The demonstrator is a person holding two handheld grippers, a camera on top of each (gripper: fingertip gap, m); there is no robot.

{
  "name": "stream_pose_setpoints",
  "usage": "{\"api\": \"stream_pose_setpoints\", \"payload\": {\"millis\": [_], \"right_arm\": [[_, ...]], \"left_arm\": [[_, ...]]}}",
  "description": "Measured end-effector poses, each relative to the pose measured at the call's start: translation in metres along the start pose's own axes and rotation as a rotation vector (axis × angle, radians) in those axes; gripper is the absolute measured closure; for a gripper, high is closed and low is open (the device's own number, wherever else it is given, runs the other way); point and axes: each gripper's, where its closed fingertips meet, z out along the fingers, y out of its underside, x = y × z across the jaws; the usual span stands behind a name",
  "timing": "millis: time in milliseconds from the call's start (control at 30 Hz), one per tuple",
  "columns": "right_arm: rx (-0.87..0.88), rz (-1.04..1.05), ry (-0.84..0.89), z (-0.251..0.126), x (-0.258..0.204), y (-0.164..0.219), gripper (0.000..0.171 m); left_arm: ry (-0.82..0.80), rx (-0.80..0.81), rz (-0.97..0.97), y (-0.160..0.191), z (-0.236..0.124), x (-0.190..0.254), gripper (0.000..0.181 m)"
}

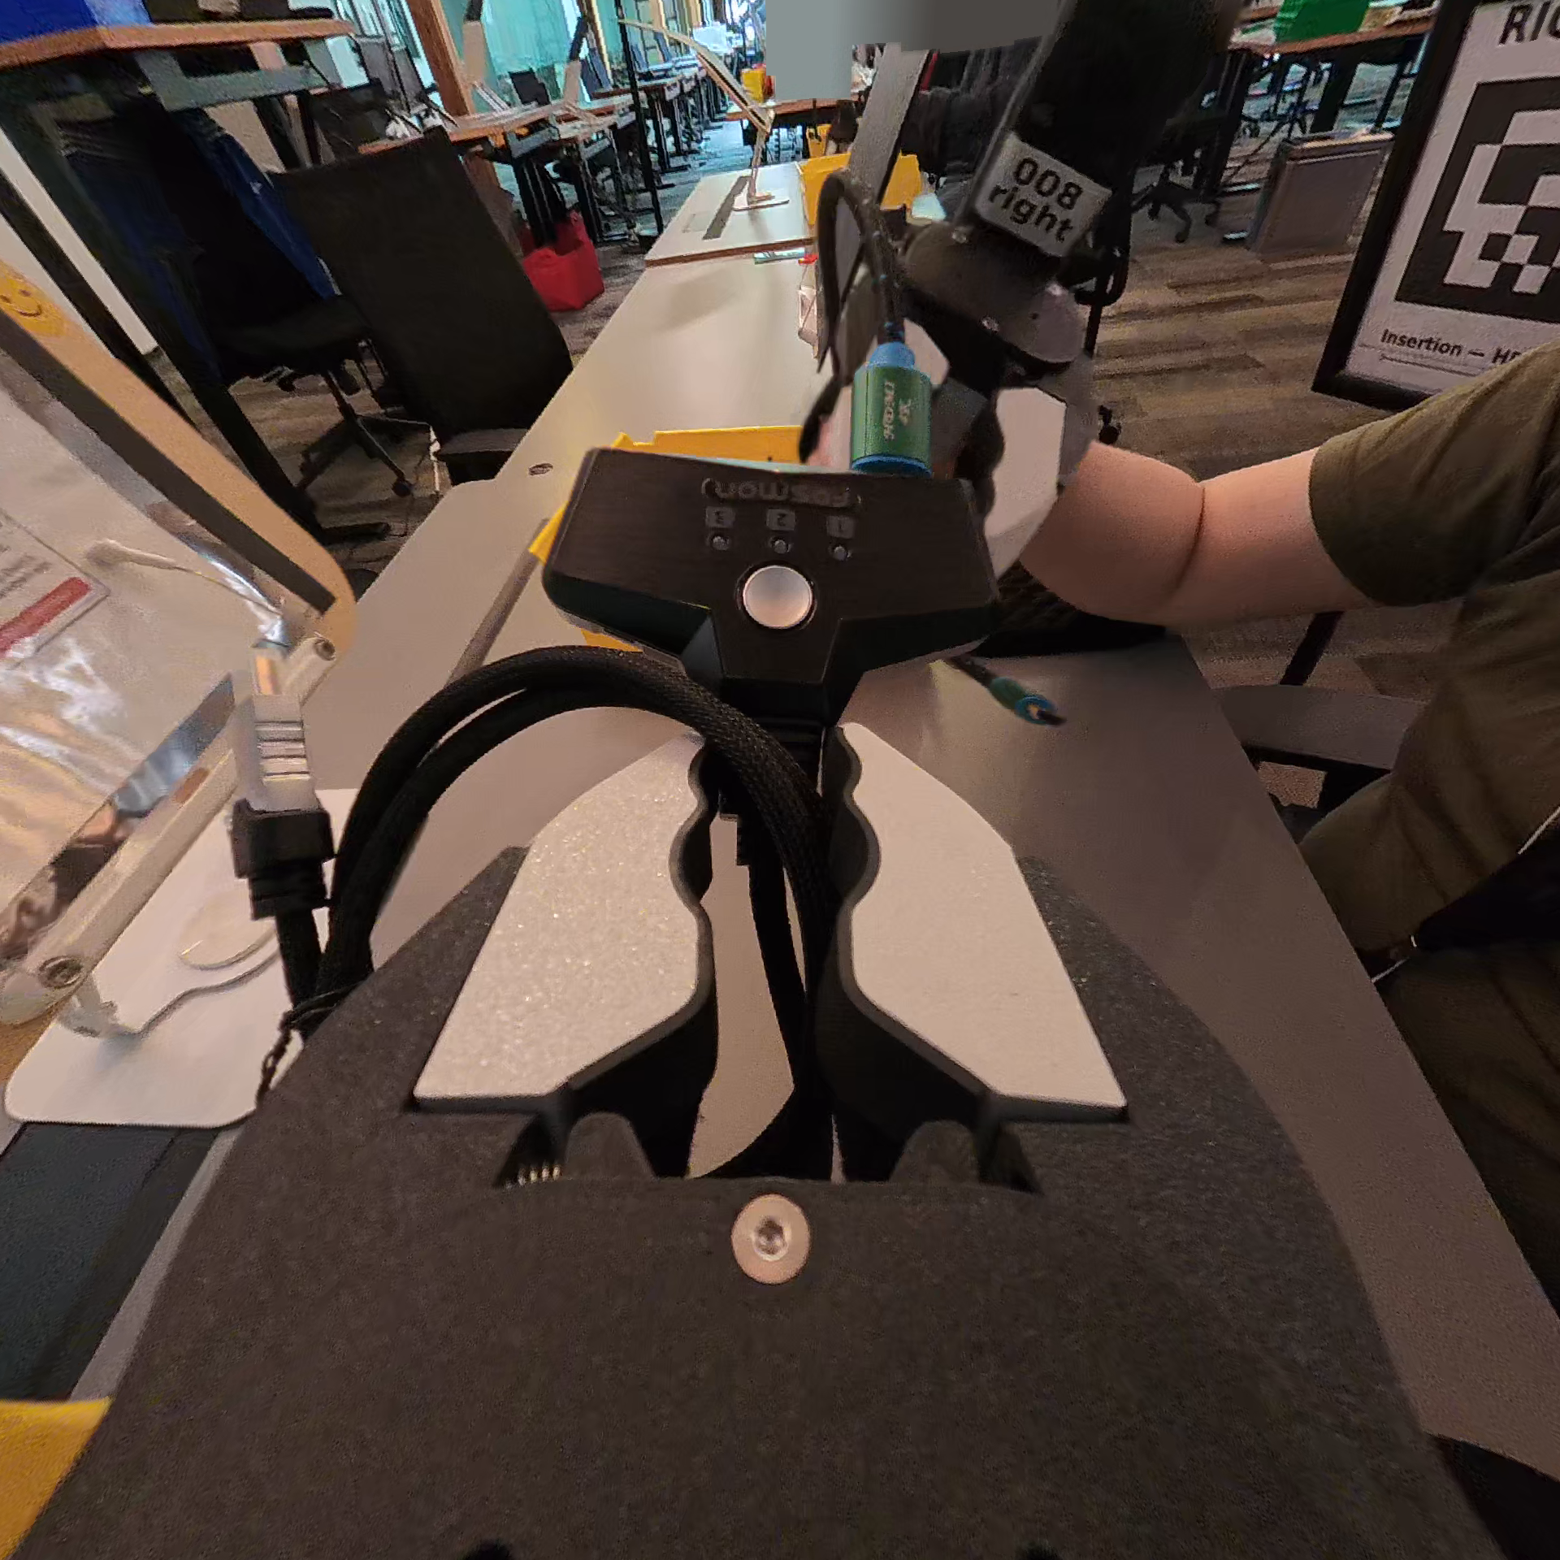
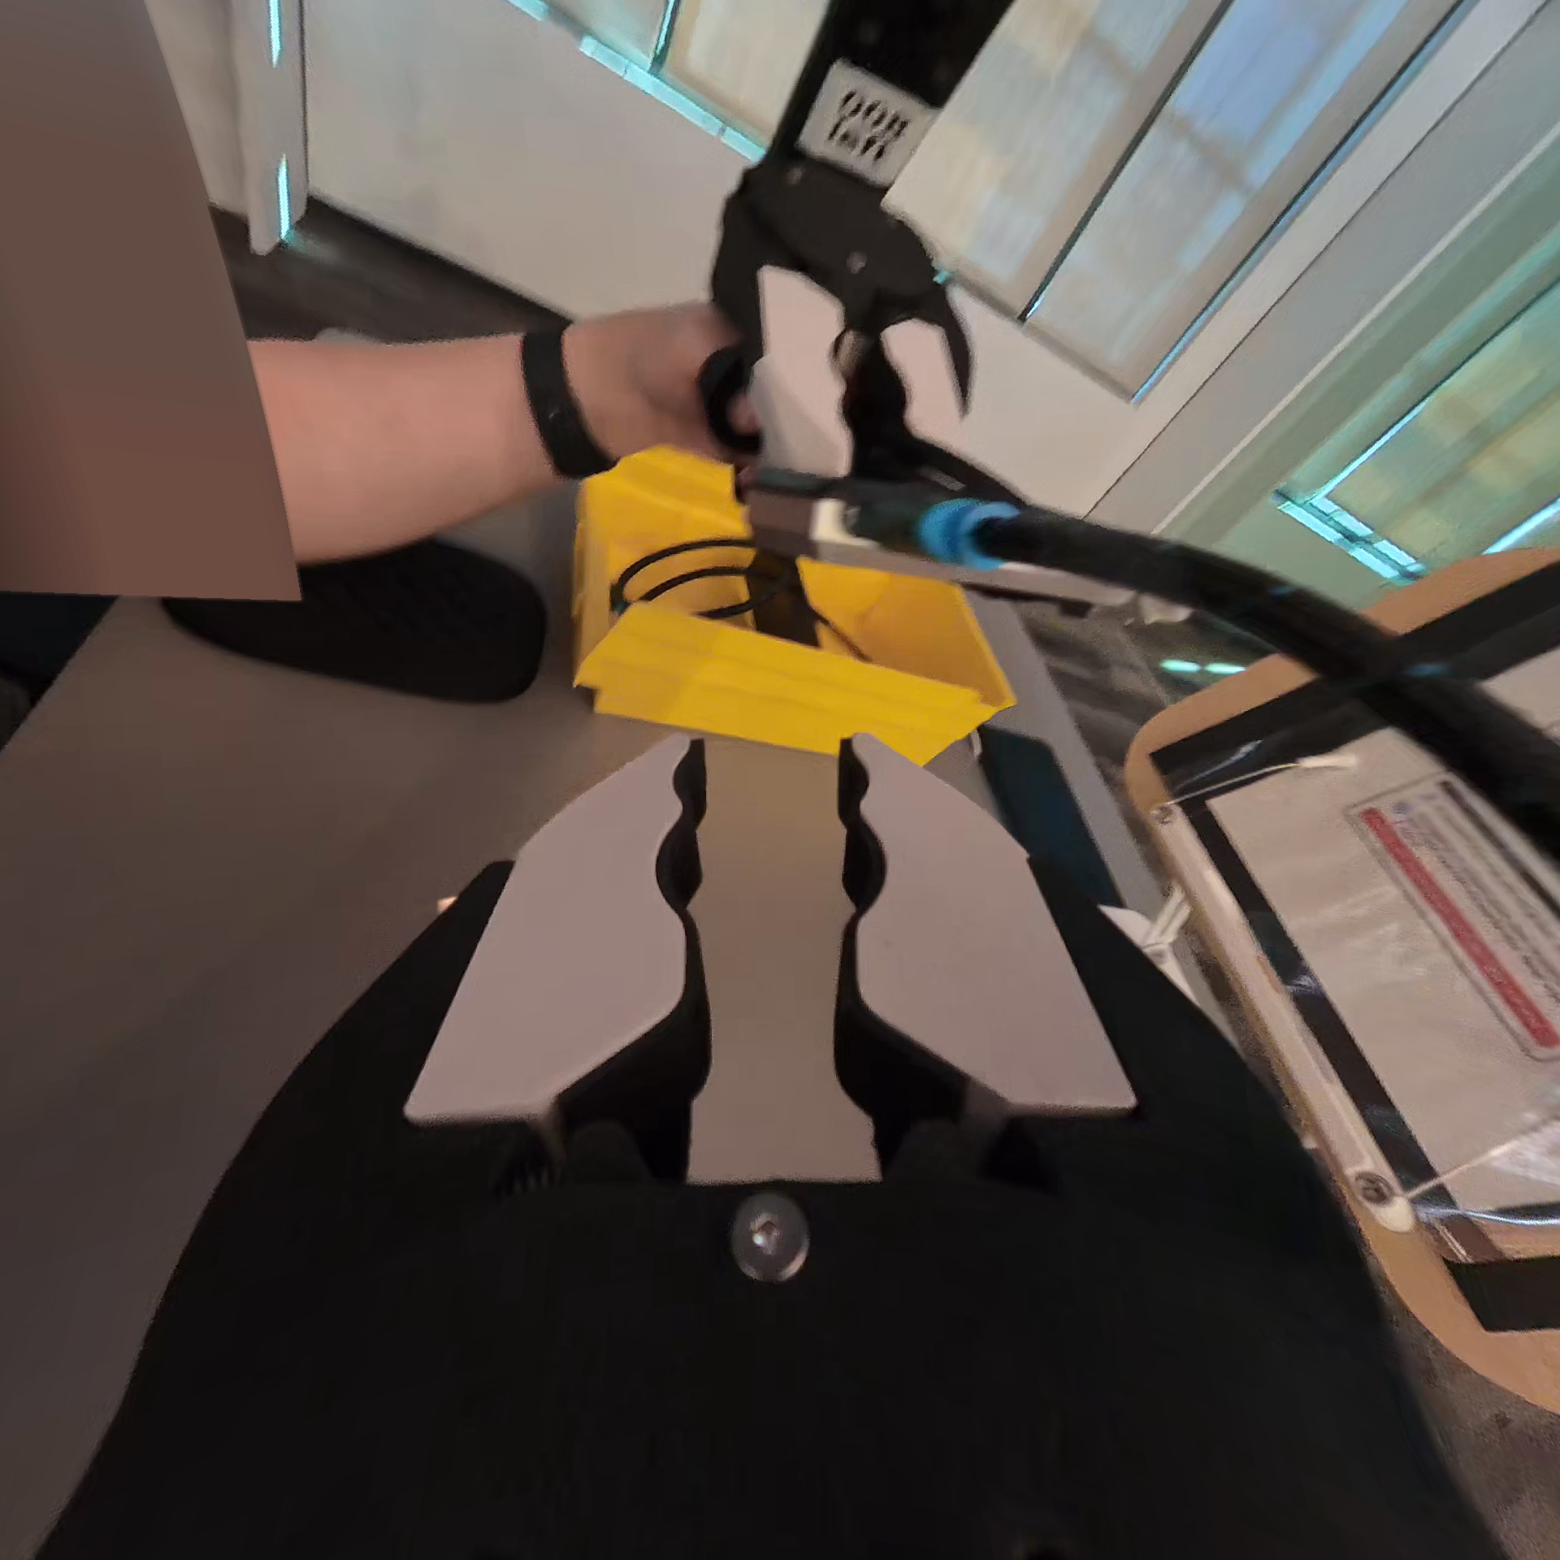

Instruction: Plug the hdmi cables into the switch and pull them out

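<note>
Far left: wood-edged board under clear plastic (image 1: 127, 675), lying at the edge of the grey table (image 1: 1055, 802). Next to it a black braided cable (image 1: 591, 701) arcs in a loop towards the centre and passes btwn the fingers of the L gripper (image 1: 768, 743).

L gripper jaws are clenched on the narrow rear end of the black brushed-metal HDMI switch (image 1: 768, 549), w/ round silver button on top. The switch is held up above the table, in front of a yellow plastic bin (image 1: 717, 443).

Right of centre: green metal HDMI plug (image 1: 891, 414) w/ blue ends stands at the switch's far edge and looks seated in a port.

R gripper (image 2: 770, 751) is just beside that plug, jaws released, only bare table btwn the fingers. Far right: person's forearm (image 1: 1123, 549).
</note>
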Motion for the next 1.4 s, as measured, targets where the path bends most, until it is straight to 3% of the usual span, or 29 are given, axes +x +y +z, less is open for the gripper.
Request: {"api": "stream_pose_setpoints", "payload": {"millis": [133, 267, 433, 567, 633, 700, 767, 933, 1100, 1333, 1400], "right_arm": [[-0.039, -0.039, -0.152, -0.008, -0.041, -0.026, 0.142], [0.089, -0.146, -0.183, -0.055, -0.054, -0.066, 0.144], [0.329, -0.184, 0.05, -0.125, -0.006, -0.092, 0.148], [0.496, -0.062, 0.166, -0.153, 0.042, -0.077, 0.164], [0.48, -0.044, 0.211, -0.14, 0.059, -0.054, 0.163], [0.4, -0.158, 0.219, -0.112, 0.056, -0.032, 0.154], [0.28, -0.285, 0.171, -0.078, 0.038, -0.015, 0.148], [0.188, -0.449, 0.034, -0.031, -0.008, -0.009, 0.135], [0.121, -0.538, -0.009, -0.006, -0.032, -0.005, 0.129], [0.034, -0.637, -0.06, 0.008, -0.047, 0.007, 0.148], [-0.013, -0.64, -0.051, 0.008, -0.044, 0.01, 0.143]], "left_arm": [[-0.01, 0.005, -0.01, 0.004, -0.014, -0.005, 0.158], [0.044, -0.022, 0.013, 0.012, -0.015, 0.002, 0.158], [0.141, -0.04, 0.009, 0.016, -0.008, 0.016, 0.158], [0.238, -0.058, 0.015, 0.019, 0.003, 0.031, 0.158], [0.287, -0.073, 0.023, 0.02, 0.011, 0.04, 0.158], [0.335, -0.084, 0.022, 0.021, 0.02, 0.049, 0.158], [0.391, -0.089, 0.008, 0.022, 0.029, 0.057, 0.158], [0.493, -0.102, -0.032, 0.027, 0.042, 0.071, 0.158], [0.547, -0.101, -0.063, 0.028, 0.049, 0.077, 0.158], [0.6, -0.129, -0.106, 0.036, 0.053, 0.083, 0.158], [0.6, -0.116, -0.147, 0.035, 0.052, 0.079, 0.157]]}}
